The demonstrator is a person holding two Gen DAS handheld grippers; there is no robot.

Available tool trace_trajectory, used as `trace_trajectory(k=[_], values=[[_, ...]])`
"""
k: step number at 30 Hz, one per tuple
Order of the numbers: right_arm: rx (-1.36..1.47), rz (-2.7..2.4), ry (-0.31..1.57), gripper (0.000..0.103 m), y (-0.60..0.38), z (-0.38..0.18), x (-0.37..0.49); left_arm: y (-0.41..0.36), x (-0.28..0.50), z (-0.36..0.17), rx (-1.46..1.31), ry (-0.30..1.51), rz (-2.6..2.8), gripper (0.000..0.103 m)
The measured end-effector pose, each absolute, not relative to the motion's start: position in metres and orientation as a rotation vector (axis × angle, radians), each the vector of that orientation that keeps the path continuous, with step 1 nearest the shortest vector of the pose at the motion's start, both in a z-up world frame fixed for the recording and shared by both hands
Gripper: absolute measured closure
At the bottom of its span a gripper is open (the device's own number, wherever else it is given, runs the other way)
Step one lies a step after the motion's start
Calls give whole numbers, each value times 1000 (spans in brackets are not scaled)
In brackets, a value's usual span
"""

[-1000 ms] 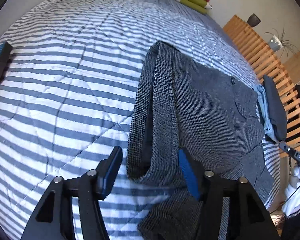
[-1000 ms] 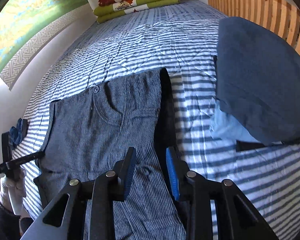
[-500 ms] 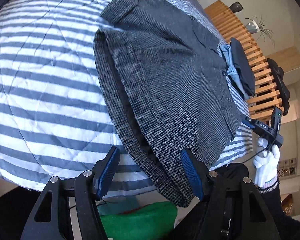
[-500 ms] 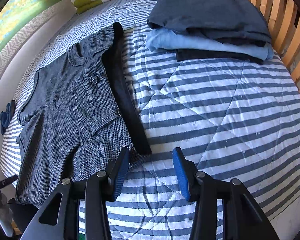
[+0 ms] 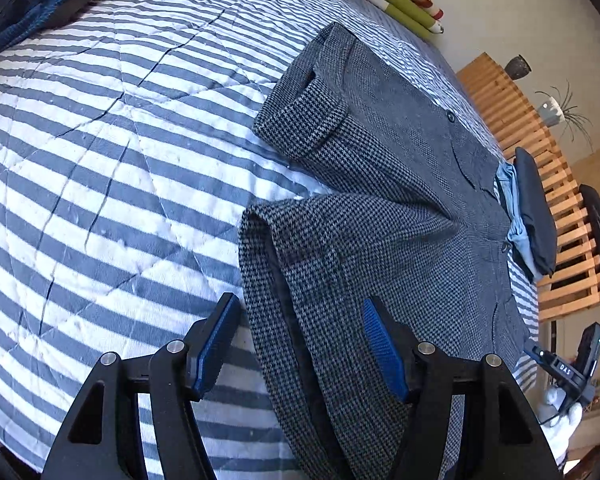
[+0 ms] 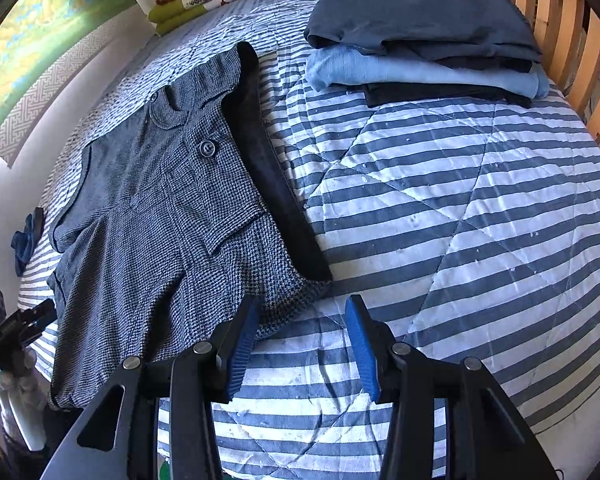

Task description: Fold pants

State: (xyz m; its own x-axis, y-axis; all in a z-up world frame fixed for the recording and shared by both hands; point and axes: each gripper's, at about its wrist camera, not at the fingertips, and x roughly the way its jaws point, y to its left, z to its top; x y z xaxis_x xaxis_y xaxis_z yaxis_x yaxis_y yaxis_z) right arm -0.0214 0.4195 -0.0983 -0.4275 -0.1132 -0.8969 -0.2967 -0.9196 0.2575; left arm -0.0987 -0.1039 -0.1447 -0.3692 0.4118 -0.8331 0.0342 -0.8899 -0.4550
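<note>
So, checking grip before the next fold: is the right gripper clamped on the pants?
No, the right gripper is open over bare bedspread, beside the pants.

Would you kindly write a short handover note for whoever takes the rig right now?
Left gripper: open, holding nothing, straddling the edge of a pant leg.
Right gripper: open, empty, over the bedspread just off the waistband corner.
Pants: flat on the bed, both legs spread apart; no fold is visible. A folded stack lies beyond the waistband.
Left: the whole fold, starting with leg over leg.
</note>
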Motion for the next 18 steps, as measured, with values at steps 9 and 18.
trace_trajectory(k=[9, 18], values=[[-1622, 2493, 593, 62, 416, -104, -26, -108, -120, -131, -1589, -553, 2302, 91], [-1628, 2482, 604, 62, 417, -109, -30, -123, -122, -108, -1540, -557, 2379, 71]])
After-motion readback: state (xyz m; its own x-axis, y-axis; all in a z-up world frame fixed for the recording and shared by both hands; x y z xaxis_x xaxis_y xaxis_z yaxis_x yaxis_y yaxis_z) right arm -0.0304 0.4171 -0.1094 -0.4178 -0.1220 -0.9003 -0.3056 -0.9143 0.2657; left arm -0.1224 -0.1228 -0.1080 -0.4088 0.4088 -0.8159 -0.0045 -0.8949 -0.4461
